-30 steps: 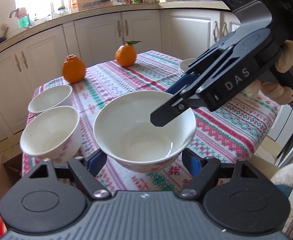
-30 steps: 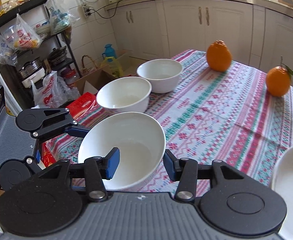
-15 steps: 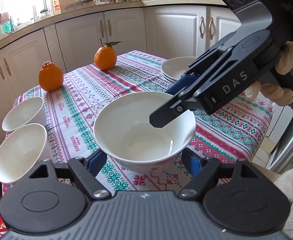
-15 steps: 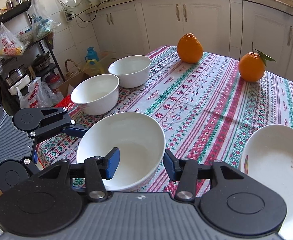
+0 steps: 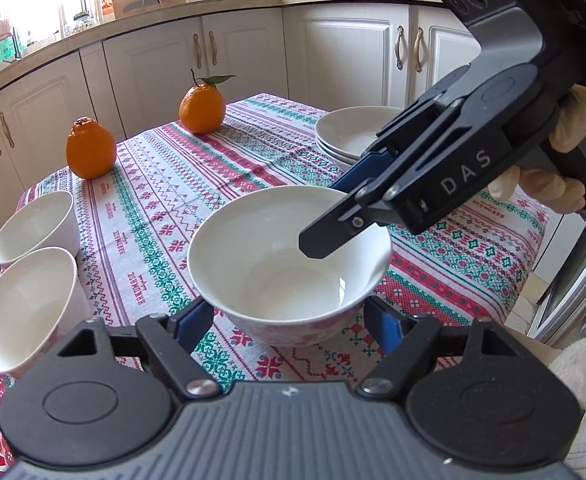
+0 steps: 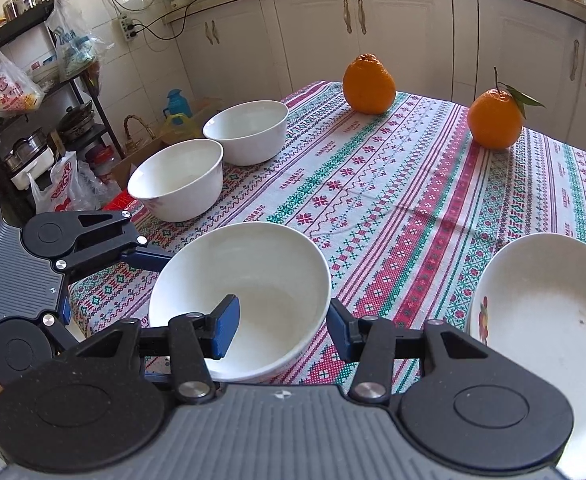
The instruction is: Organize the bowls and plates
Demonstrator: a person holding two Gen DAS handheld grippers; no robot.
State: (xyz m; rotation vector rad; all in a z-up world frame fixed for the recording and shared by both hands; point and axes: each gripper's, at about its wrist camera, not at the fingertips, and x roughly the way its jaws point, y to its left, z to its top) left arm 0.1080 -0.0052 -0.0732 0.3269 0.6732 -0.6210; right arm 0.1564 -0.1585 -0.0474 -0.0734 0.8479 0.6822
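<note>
A white bowl [image 5: 277, 264] [image 6: 249, 280] is carried above the tablecloth between both grippers. My left gripper [image 5: 289, 320] has its fingers spread around the bowl's base and sides. My right gripper [image 6: 281, 328] straddles the bowl's rim, one finger inside and one outside; it also shows in the left wrist view [image 5: 333, 236], reaching into the bowl. Two more white bowls [image 6: 173, 178] [image 6: 247, 132] stand side by side at the table's left edge. A stack of white plates [image 5: 353, 132] [image 6: 545, 320] sits at the right.
Two oranges [image 6: 369, 84] [image 6: 495, 120] sit on the patterned tablecloth [image 6: 393, 200] toward the far side. White kitchen cabinets [image 5: 253, 60] stand behind the table. A shelf with bags and pots [image 6: 33, 100] stands left of it.
The held bowl and both grippers have moved right, away from the two standing bowls and toward the plate stack, which has come further into view.
</note>
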